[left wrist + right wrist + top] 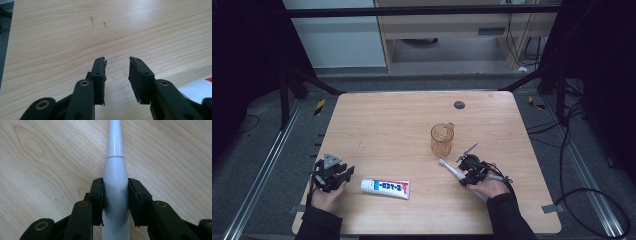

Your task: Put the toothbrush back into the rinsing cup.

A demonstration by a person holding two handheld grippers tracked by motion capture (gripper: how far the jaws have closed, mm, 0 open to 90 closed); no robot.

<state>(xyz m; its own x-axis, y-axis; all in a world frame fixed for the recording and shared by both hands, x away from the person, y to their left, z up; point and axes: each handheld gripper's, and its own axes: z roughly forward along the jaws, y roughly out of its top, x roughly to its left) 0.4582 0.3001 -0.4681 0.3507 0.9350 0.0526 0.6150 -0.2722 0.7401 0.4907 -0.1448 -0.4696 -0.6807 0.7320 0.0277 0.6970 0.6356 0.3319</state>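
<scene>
my right claw [115, 185] is clamped on the toothbrush [115, 195], pads on both flanks of the fat white handle just below the seam where it narrows to the neck. in the high view the toothbrush [451, 169] lies low on the surface [382, 125] at about 4 o'clock of its middle, head pointing to 10 o'clock, twd the cup. my left claw [117, 72] sits half open w/ nothing between the jaws, parked over bare wood at the 8 o'clock corner.

risks, as i judge them: handle is smooth, round and tapered, so the pads may squirt it fwd or let it roll if i lift fast. grip is near the handle's front end, so the rear could sag and the head tip up. can't tell if the handle is off the wood yet.

around: amber glass cup [442, 139] stands just beyond the brush head at 12 o'clock; swinging the head up carelessly could knock it, and it looks light enough to tip. toothpaste tube [385, 188] lies flat btw my two hands, near the left claw [334, 172], well apart from the right claw [469, 172]. small dark disc [459, 105] far off at the 12 o'clock edge, no bother. nothing blocks the straight path to the cup.
</scene>
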